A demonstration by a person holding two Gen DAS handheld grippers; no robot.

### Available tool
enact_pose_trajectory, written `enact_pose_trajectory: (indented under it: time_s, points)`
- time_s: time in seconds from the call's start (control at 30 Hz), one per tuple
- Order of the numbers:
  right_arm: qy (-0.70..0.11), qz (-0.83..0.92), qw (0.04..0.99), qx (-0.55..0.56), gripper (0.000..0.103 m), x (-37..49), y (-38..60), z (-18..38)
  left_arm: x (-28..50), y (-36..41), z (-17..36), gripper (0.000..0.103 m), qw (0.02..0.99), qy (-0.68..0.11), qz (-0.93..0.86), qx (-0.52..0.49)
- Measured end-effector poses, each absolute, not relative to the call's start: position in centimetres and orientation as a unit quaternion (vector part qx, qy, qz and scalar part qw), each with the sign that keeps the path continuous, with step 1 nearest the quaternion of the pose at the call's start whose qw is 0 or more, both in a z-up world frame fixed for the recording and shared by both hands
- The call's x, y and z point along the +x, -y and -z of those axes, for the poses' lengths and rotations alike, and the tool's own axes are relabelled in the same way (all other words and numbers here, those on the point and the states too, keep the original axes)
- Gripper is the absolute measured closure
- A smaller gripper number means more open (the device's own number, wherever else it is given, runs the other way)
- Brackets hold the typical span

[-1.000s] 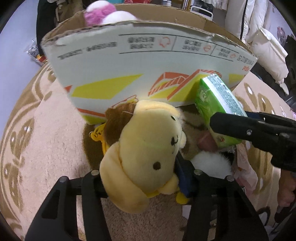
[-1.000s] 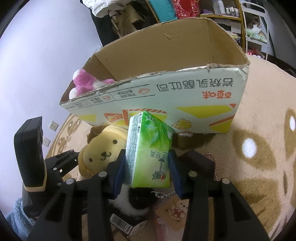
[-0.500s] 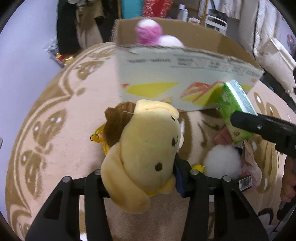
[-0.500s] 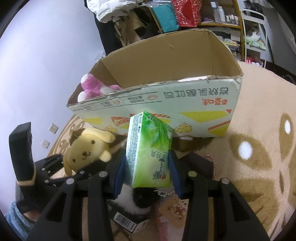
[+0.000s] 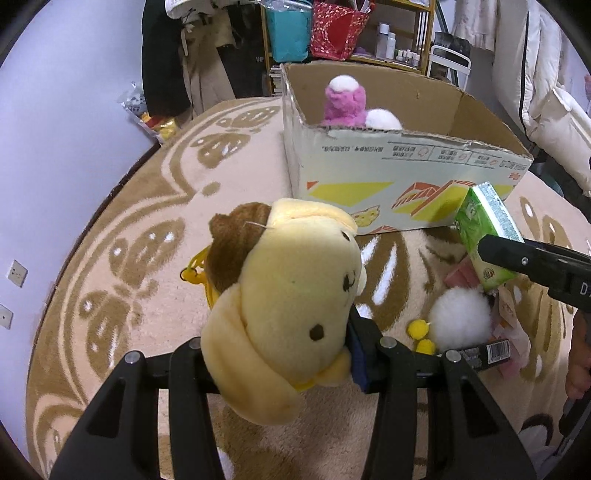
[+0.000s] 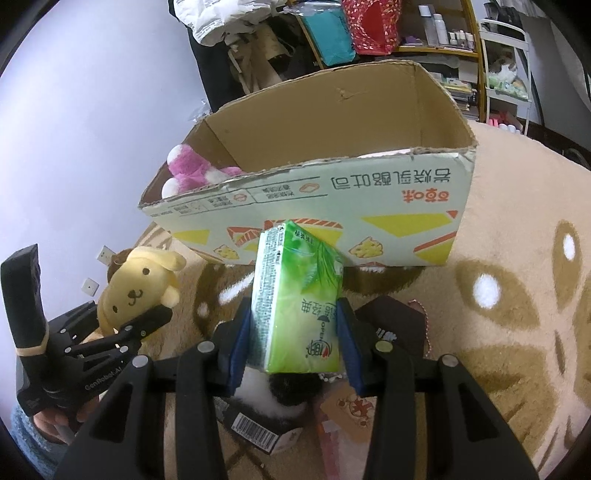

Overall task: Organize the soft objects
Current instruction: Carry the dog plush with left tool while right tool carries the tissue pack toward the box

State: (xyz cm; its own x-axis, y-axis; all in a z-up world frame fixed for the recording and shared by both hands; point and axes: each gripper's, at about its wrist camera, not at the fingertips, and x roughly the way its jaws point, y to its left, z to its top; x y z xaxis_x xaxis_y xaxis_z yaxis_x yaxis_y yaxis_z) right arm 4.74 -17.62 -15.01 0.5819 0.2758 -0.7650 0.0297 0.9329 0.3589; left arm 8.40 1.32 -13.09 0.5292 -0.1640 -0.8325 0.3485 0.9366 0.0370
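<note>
Left gripper (image 5: 284,354) is clamped on the yellow plush dog (image 5: 284,295), right gripper (image 6: 293,347) on the green tissue pack (image 6: 295,302); the cardboard box (image 6: 332,206) stands ahead, and either could snag its near wall.

Patterned rug (image 5: 155,206), shelf (image 6: 454,48) holding bottles (image 6: 432,26).
</note>
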Motion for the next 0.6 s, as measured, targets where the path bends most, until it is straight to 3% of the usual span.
enact_pose_trajectory:
  time_s: [0.6]
  points:
    - [-0.411,-0.09,0.897,0.138,0.057,2.5,16.3,10.6,6.9,-3.2,7.6,0.056,0.907,-0.399,0.109,0.084]
